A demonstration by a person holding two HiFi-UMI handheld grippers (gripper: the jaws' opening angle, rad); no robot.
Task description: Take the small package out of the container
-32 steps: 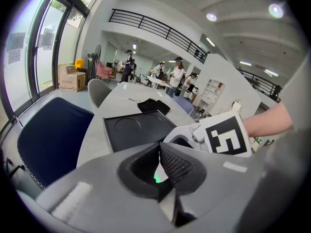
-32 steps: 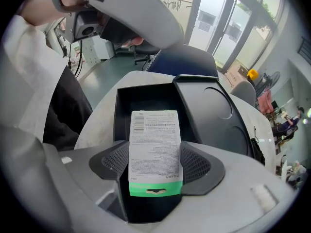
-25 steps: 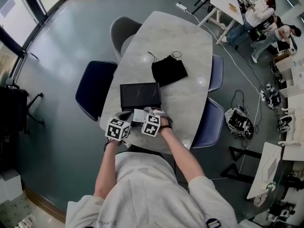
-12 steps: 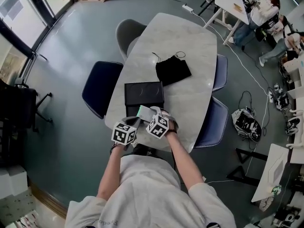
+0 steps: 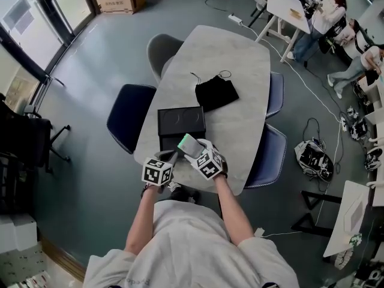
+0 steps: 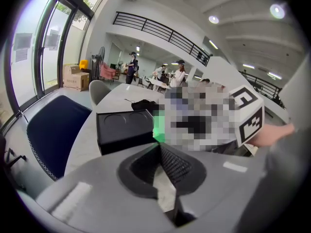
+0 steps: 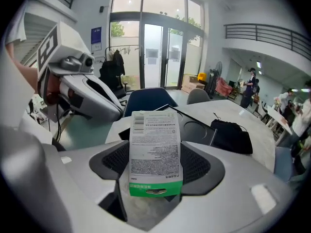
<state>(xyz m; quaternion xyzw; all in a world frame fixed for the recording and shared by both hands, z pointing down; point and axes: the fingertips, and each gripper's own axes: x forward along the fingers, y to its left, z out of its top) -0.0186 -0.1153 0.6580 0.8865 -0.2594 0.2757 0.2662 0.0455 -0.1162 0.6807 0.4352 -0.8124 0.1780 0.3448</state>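
The small package, a white card pack with a green bottom strip, stands upright between the jaws of my right gripper, which is shut on it. In the head view the small package is held above the table's near edge, just in front of the black container, a flat box with two round marks on top. My left gripper hangs close on the left of the package. In its own view the left gripper has its jaws shut with nothing between them, and the container lies just beyond.
A black drawstring pouch lies on the marble table beyond the container. Dark blue chairs and a grey one stand around the table. People sit at desks at the far right, and cables run across the floor.
The right gripper has raised and tilted the package, so its green end now shows in the head view. Both grippers sit slightly further right along the table's near edge.
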